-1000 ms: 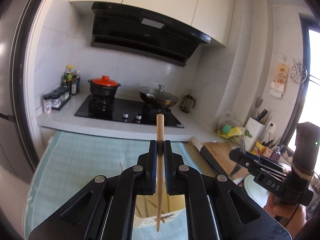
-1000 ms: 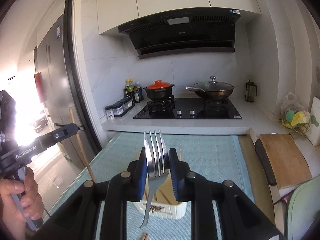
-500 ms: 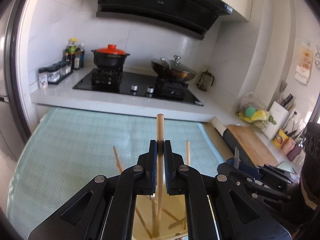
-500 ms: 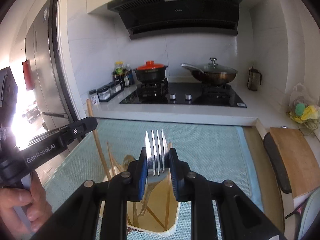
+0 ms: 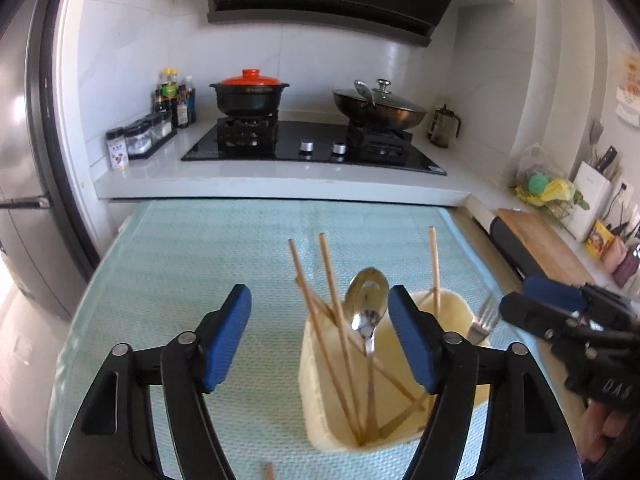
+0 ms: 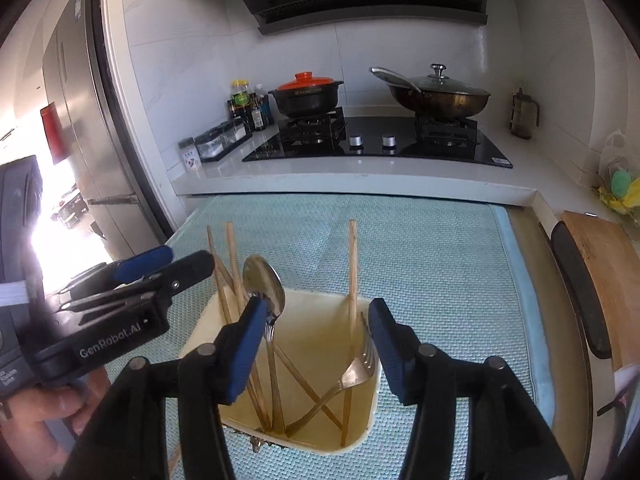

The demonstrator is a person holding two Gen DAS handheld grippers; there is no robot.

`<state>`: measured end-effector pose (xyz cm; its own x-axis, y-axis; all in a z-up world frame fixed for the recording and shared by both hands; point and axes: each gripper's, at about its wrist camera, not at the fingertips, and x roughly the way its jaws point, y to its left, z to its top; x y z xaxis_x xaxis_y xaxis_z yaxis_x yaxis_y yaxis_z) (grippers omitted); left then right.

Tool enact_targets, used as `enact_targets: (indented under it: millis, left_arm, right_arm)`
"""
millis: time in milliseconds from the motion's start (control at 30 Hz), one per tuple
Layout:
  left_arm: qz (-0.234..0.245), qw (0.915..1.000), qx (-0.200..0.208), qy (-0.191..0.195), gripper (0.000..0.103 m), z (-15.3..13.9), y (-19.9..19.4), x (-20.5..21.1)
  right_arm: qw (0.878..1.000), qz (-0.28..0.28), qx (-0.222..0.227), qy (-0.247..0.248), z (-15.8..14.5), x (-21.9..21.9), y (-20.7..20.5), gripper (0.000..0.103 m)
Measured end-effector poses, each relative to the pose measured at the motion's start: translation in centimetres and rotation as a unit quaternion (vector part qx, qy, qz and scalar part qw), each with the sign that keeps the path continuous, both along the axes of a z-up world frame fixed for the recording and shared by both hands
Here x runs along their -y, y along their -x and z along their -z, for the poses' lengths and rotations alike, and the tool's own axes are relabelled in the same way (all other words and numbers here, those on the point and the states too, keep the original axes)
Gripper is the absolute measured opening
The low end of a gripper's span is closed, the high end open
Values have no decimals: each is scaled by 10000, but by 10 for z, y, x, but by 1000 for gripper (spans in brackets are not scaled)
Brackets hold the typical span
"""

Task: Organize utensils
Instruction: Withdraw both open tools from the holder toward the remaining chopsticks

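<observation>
Tongs wide apart on both sides, nothing gripped in either pair. Left tongs [image 5: 319,338] hang over the near-left edge of the cream utensil holder [image 5: 316,364], blue pads spread; the left pad sits above the mat, the right pad over the holder's mouth. Right tongs [image 6: 316,346] are poised straight above that same holder [image 6: 360,432], pads parted either side of the opening, looking down inside. A hand [image 6: 52,404] shows at the lower left of the right wrist view, wrapped around the left tool's grip.

Down in the holder: wooden chopsticks [image 5: 334,300] leaning at crossed angles, their ends poking up past the rim, and one chopstick [image 6: 352,272] standing nearly upright toward the far wall. The spoon [image 5: 367,304] stands bowl up, handle down inside, just beside the left chopsticks. The fork [image 6: 358,364] lies slanted inside, tines up against the right wall, handle running down to the floor of the holder.

The holder stands on a pale green mat [image 5: 192,264] spread over the bench. A stray chopstick tip [image 5: 270,471] peeks in on the mat at the bottom edge, in front of the holder. Behind, a black hob [image 6: 380,140] carries a red-lidded pot [image 6: 306,94] and a lidded wok [image 6: 440,94]. A wooden cutting board [image 6: 604,268] lies off right.
</observation>
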<state>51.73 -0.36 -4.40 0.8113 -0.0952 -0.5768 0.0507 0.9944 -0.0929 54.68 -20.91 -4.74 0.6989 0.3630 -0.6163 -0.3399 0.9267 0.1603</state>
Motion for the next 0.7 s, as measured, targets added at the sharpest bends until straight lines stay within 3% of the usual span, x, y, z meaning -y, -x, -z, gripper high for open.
enact_targets:
  millis: [167,367,500,700]
  left_arm:
    - [-30,9989,210,-409,96,-7,71,-20]
    - [-30,9994,248,-256,99,4,151,-36]
    - [-27,9998,166,-103,99,20,192,-38]
    - [-95,9998,192,-31,99,38,243,-30]
  right_arm:
    - [9984,50,375,410,-17,13,52,64]
    - [9955,-159,549,755,-9,24,122,71]
    - [9936,-333,496,963,13,21,172,72]
    - [9897,-162,641,1267,48,25,245,77]
